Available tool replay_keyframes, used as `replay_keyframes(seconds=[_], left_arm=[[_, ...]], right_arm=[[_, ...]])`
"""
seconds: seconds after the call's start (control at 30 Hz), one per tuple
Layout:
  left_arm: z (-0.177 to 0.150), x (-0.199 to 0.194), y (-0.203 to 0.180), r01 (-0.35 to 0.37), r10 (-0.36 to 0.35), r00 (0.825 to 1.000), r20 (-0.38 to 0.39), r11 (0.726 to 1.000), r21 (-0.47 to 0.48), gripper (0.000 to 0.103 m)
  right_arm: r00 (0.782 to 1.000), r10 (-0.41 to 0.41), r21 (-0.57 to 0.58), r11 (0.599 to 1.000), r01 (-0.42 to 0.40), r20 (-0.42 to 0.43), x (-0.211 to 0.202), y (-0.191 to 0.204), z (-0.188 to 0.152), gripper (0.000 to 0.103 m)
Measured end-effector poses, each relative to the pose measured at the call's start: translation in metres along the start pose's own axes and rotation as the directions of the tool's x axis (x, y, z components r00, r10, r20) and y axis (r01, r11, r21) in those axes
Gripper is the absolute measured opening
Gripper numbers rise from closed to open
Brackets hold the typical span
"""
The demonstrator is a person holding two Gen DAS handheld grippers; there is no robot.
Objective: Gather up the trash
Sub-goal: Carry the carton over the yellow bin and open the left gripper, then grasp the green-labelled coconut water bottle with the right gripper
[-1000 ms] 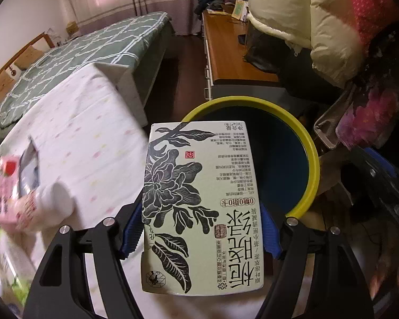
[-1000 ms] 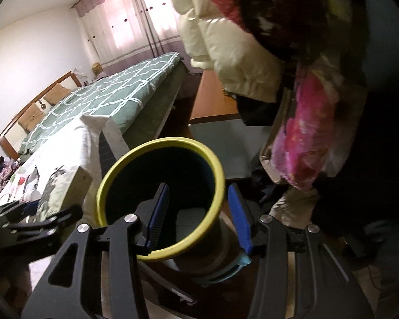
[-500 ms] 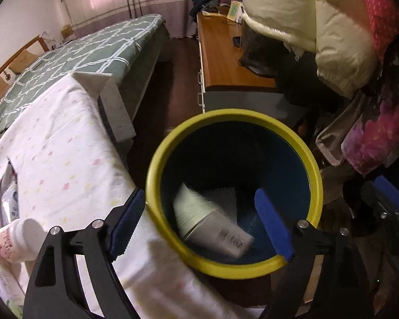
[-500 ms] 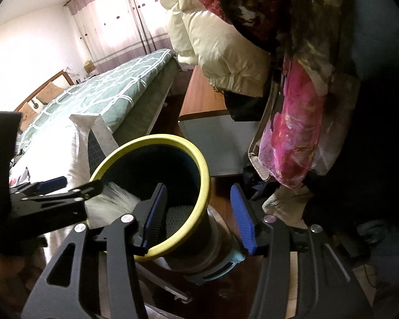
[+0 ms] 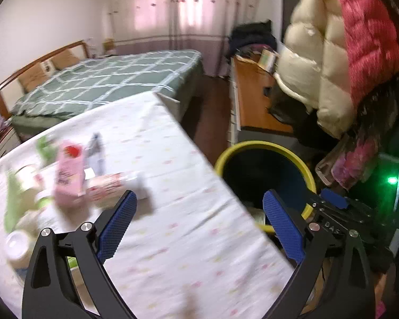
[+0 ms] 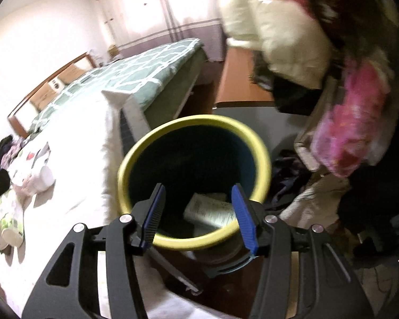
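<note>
Left wrist view: our left claw (image 5: pixel 196 218) gapes empty over the tablecloth (image 5: pixel 173 239), aimed at cartons (image 5: pixel 66 170) mid-left. Our right claw (image 6: pixel 196 214), half-open, frames the bin (image 6: pixel 263 148), a discarded box (image 6: pixel 210 210) inside.

Green-checked bed (image 5: pixel 114 79); wooden desk (image 5: pixel 255 106); puffer coats (image 5: pixel 332 53) hanging.

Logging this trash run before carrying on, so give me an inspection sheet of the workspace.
Surface: white dotted tablecloth.
Job's things: yellow-rimmed dark bin beside the table, a pale printed carton inside; pink strawberry carton and white bottle on the cloth.
Clutter: blurred green-white packets.
Grippers: left claw open, empty; right claw open over the bin.
Cables: nothing seen.
Surroundings: green checked bed, hanging cream puffer jacket.
</note>
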State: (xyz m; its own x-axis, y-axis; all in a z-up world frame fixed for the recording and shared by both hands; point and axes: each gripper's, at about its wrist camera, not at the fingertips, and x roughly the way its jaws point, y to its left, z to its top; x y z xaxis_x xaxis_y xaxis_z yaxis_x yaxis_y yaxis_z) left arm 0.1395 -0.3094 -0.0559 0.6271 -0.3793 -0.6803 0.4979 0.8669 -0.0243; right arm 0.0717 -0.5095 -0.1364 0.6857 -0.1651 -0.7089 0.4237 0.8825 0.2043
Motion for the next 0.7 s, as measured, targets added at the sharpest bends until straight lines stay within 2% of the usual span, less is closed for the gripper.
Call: replay_keyframes(seconds=[0.17, 0.3, 0.43, 0.57, 0.7], left_arm=[[-0.02, -0.038, 0.055, -0.075, 0.079, 0.996, 0.037, 0.992, -0.098, 0.095], [-0.042, -0.063, 0.101, -0.16, 0.169, 0.985, 0.042, 0.973, -0.165, 0.096], [-0.066, -0.087, 0.151, -0.238, 0.253, 0.967, 0.03, 0.938, -0.253, 0.096], [-0.089, -0.111, 0.192, -0.313, 0.338, 0.941, 0.023, 0.894, -0.321, 0.096], [-0.109, -0.13, 0.221, -0.348, 0.382, 0.924, 0.022, 0.862, -0.368, 0.096]], right_arm=[[0.998, 0.056, -0.068, 0.996, -0.057, -0.022, 0.004, 0.042, -0.007, 0.051], [0.994, 0.1, -0.121, 0.987, -0.104, -0.037, 0.004, 0.077, -0.014, 0.051], [0.987, 0.15, -0.182, 0.971, -0.157, -0.055, 0.002, 0.119, -0.024, 0.051], [0.976, 0.199, -0.247, 0.945, -0.214, -0.082, -0.001, 0.161, -0.034, 0.051], [0.961, 0.258, -0.3, 0.913, -0.277, -0.102, -0.008, 0.203, -0.043, 0.051]])
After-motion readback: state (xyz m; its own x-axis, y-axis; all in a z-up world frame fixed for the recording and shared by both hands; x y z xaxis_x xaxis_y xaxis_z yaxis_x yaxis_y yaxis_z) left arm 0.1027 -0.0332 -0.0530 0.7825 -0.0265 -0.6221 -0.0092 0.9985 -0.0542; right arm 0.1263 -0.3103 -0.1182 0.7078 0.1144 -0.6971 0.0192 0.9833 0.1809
